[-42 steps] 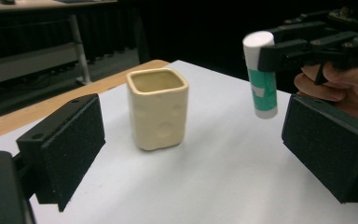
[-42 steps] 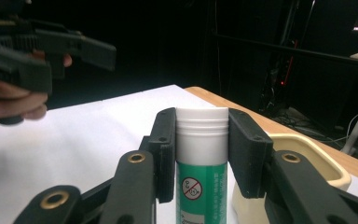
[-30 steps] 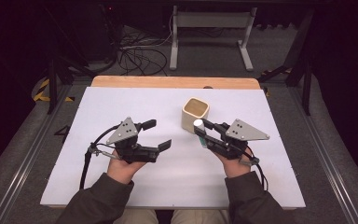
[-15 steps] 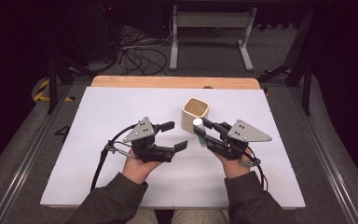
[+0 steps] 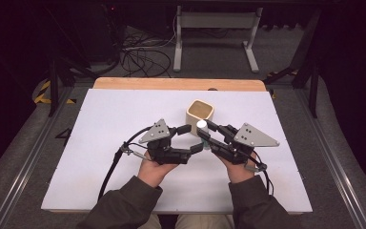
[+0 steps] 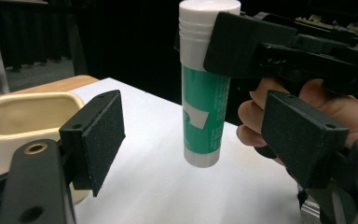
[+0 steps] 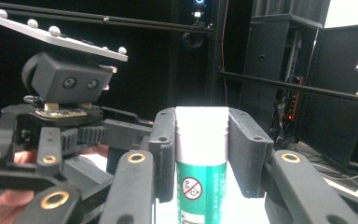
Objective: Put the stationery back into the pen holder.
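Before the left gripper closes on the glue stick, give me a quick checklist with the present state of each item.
1. Right gripper clamped on the glue stick near its white cap: ok.
2. Stick upright, its base lifted off the table: ok.
3. Left gripper jaws either side of the green body: ok; they have just been closing, pads not yet touching.
4. Left pads level with the lower body, below the right gripper's hold: ok.
5. Beige cup apart from both grippers: ok.
6. Cap tight or loose: cannot tell.
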A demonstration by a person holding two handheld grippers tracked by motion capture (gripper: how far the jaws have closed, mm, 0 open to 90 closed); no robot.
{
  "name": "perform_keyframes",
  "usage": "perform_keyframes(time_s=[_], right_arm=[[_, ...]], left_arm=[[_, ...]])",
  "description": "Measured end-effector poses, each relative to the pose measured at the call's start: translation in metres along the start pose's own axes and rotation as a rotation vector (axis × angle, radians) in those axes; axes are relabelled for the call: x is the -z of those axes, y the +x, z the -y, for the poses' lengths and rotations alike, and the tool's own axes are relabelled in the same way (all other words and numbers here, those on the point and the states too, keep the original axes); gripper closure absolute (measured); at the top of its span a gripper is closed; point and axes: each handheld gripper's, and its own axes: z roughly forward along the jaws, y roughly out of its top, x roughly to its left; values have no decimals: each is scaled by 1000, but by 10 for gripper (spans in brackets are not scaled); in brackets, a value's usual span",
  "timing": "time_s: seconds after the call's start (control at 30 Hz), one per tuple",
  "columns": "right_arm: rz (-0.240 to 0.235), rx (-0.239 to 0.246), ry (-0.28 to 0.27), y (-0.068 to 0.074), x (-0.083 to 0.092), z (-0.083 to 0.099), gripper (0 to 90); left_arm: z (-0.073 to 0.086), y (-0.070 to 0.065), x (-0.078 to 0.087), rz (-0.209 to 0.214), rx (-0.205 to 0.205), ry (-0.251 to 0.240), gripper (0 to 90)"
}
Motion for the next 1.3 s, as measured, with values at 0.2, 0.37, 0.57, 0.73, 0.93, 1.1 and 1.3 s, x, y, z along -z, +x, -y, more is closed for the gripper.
perform_keyframes(time_s=[0.2,0.37,0.57,0.73,0.93,1.1,1.3], right_arm=[[-1,2,-10,1,0,0,654],[0,-1,-21,2,0,-1,654],[6,-2,-31,3,1,-1,654],[7,2,-42,3,2,-2,654],[12,-3,-51,2,3,-2,654],[16,-11,-51,1,4,-1,654],[17,-20,-47,-1,5,-1,653]], left_arm=[[1,-2,-8,11,-4,-11,275],[2,-2,-12,12,1,-9,333],[3,-2,-13,20,4,-20,415],[3,-2,-16,23,4,-26,489],[3,-2,-17,30,-3,-37,583],[2,-4,-19,28,-25,-36,648],[1,-4,-21,21,-46,-26,651]])
